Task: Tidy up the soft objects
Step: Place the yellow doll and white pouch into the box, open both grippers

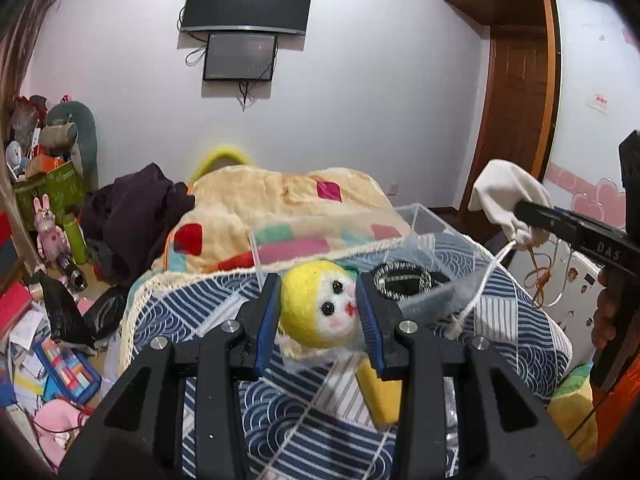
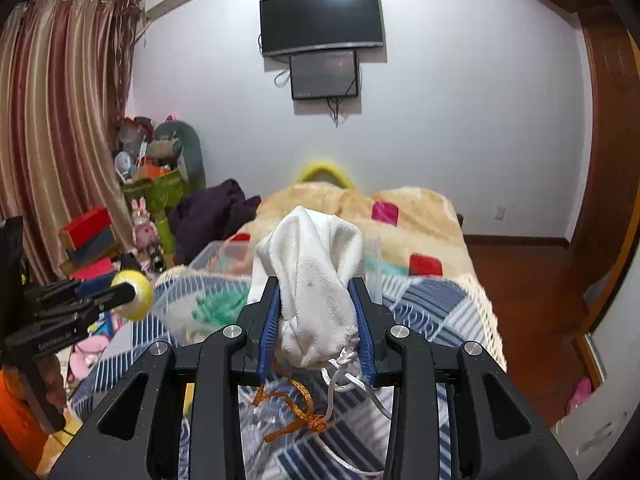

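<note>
My left gripper (image 1: 319, 308) is shut on a yellow felt doll head (image 1: 316, 304) with black eyes and a red mouth, held above the bed. It also shows at the left of the right wrist view (image 2: 134, 290). My right gripper (image 2: 318, 320) is shut on a white drawstring pouch (image 2: 316, 276) with orange and white cords hanging below. The pouch also shows in the left wrist view (image 1: 506, 200), up to the right. A clear plastic box (image 1: 420, 224) sits on the bed just beyond both grippers; a black-and-white woven item (image 1: 404, 276) lies in it.
The bed has a blue wave-patterned quilt (image 1: 320, 420) and a cream patchwork blanket (image 1: 280, 200). A dark garment (image 1: 140, 208) lies at the bed's left. Clutter and boxes (image 1: 48, 320) cover the floor to the left. A wooden door (image 1: 516, 120) stands to the right.
</note>
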`<action>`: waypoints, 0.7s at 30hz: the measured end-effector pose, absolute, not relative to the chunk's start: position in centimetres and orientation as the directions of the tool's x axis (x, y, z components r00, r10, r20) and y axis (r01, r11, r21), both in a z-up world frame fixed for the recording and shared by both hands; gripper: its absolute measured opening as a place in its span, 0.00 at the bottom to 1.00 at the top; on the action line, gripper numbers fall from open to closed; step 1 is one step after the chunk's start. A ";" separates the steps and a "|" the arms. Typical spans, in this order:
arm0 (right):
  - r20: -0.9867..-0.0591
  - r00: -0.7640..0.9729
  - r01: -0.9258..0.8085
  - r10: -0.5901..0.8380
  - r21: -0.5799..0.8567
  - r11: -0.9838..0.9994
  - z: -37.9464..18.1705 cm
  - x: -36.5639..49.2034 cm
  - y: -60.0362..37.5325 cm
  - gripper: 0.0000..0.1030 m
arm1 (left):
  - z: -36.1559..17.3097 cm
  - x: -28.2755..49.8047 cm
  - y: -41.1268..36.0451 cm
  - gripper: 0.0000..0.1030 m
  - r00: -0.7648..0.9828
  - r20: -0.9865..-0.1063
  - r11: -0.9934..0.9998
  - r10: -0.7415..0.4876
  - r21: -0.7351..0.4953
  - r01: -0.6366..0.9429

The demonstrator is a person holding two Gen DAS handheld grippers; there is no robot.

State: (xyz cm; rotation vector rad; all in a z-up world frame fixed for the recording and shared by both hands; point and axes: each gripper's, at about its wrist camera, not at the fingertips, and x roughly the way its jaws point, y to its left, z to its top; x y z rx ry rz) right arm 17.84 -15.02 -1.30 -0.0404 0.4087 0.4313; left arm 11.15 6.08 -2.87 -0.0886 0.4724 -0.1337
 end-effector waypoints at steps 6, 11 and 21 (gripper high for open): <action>-0.379 0.836 -0.409 0.396 0.050 0.911 -0.5 19.8 -13.2 0.30 | -2.8 13.7 5.8 0.37 0.879 -0.457 0.989 -0.140 -0.110 0.101; -0.431 0.811 -0.427 0.395 0.025 0.904 -1.8 21.4 -10.7 0.30 | -3.6 16.0 5.4 0.37 0.859 -0.488 0.987 -0.156 -0.119 0.112; -0.561 0.728 -0.480 0.393 -0.008 0.877 -5.3 23.4 -7.6 0.30 | -6.6 19.5 3.6 0.37 0.795 -0.576 0.981 -0.193 -0.134 0.141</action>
